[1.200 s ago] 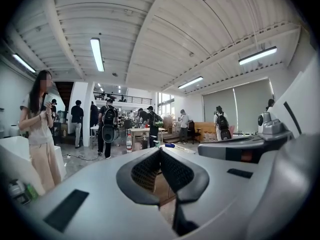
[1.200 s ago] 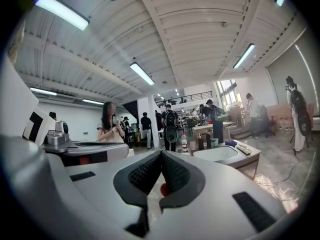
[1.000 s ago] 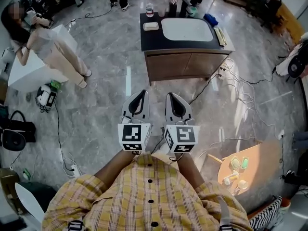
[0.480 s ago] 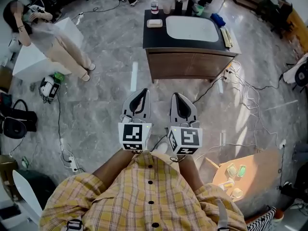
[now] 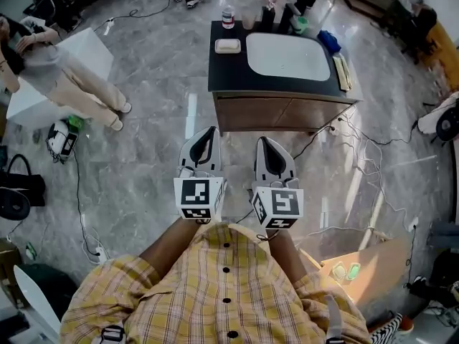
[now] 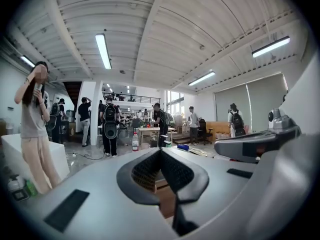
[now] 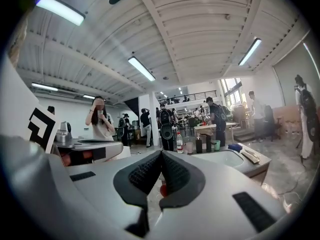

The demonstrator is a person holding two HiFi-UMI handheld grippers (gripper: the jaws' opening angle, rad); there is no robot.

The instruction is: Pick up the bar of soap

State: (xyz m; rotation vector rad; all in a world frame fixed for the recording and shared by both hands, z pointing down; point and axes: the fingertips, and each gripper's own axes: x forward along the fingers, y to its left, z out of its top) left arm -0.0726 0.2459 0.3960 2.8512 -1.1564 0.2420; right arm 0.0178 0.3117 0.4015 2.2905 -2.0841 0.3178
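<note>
At chest height above a checked yellow shirt (image 5: 215, 292), the left gripper (image 5: 207, 136) and the right gripper (image 5: 265, 147) sit side by side, pointing ahead across the grey floor (image 5: 143, 170). Both are clenched tight, pads pressed together with nothing between them, as each gripper's own view confirms. Beyond them, well apart from either tip, stands a wooden cabinet (image 5: 287, 110) with a dark counter and a white basin (image 5: 288, 56). The bar of soap (image 5: 228, 46) lies untouched on that counter, just left of the basin and toward the far left corner. Behind it a bottle (image 5: 228, 14) with a red cap stands at the counter's back edge. The job appears to be at its approach stage: neither gripper is within reach of the soap. Next, by this reading, the person must close the gap to the cabinet. One gripper's jaws, likely the left given the soap's side, must then spread and lower around the bar before squeezing.
</note>
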